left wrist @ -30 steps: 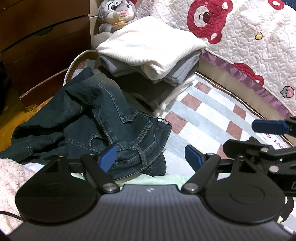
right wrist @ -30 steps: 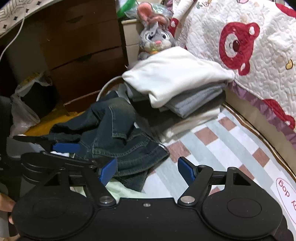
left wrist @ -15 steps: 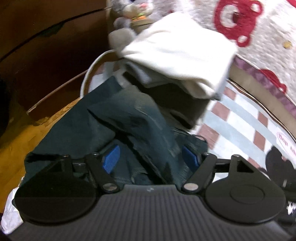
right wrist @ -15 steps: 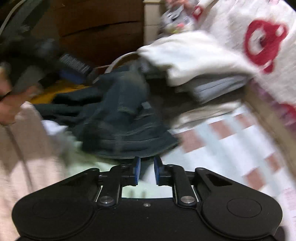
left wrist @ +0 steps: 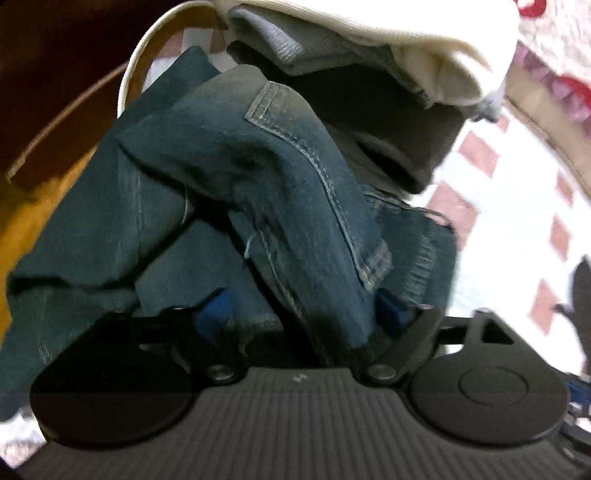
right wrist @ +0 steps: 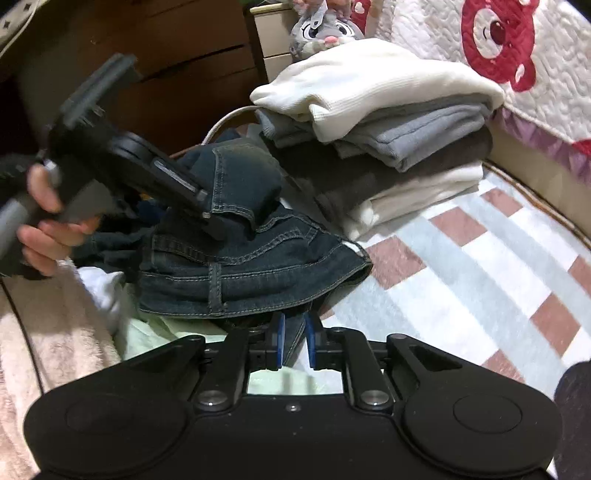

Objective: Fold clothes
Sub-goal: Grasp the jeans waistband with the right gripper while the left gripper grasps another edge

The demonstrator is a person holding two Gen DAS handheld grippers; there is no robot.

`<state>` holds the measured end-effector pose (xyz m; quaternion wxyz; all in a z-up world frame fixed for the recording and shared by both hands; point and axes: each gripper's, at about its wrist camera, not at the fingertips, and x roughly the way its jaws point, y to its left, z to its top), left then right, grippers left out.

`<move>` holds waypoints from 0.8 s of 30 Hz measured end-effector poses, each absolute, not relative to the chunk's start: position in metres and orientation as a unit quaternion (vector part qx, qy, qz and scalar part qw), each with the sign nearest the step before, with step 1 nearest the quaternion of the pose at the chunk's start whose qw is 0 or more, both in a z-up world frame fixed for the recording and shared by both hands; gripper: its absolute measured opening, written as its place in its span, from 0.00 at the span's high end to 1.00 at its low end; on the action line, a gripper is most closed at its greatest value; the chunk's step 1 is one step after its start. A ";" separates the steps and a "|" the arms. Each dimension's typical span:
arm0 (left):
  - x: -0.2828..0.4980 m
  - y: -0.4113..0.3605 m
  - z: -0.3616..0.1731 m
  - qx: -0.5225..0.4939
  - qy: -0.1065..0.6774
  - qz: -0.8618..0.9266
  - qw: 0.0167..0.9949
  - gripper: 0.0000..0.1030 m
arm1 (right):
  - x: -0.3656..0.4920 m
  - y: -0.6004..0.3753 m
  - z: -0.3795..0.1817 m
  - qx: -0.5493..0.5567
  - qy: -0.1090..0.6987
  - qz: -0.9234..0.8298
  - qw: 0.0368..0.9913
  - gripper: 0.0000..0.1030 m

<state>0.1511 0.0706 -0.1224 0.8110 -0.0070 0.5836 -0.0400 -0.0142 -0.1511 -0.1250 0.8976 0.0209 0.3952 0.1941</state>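
Checkered bedding (left wrist: 491, 192) carries crumpled jeans (left wrist: 280, 192). Left wrist view: left tool (left wrist: 306, 314) straddles a denim ridge, jaws opening wide. Right wrist view: right tool (right wrist: 294, 341) jaws nearly together, opening, denim edge between them.

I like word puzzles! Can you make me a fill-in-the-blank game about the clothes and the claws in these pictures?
1. The crumpled jeans are made of dark blue ____.
2. The top garment on the folded pile is coloured ____.
3. The right claw has a flap of the ____ between its fingers.
4. The plush toy behind the pile is a grey ____.

Missing words: denim; white; jeans; bunny
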 end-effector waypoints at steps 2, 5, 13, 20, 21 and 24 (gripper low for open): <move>0.154 0.072 -0.137 -0.013 0.594 -0.041 0.804 0.20 | -0.014 -0.149 -0.127 0.024 0.393 0.204 0.896 0.80; 0.132 0.066 -0.123 0.029 0.529 -0.050 0.846 0.65 | -0.014 -0.141 -0.130 0.008 0.385 0.198 0.901 0.45; 0.082 0.052 -0.060 -0.006 0.382 -0.152 0.912 0.75 | -0.024 -0.134 -0.132 0.004 0.370 0.226 0.901 0.36; 0.071 0.050 -0.034 -0.078 0.358 -0.202 0.908 0.76 | -0.037 -0.125 -0.105 -0.059 0.287 0.244 0.924 0.22; 0.069 0.050 -0.029 -0.089 0.357 -0.210 0.906 0.76 | -0.039 -0.124 -0.102 -0.073 0.270 0.242 0.929 0.16; 0.062 0.047 -0.015 -0.100 0.338 -0.236 0.906 0.76 | -0.039 -0.120 -0.099 -0.112 0.234 0.240 0.935 0.16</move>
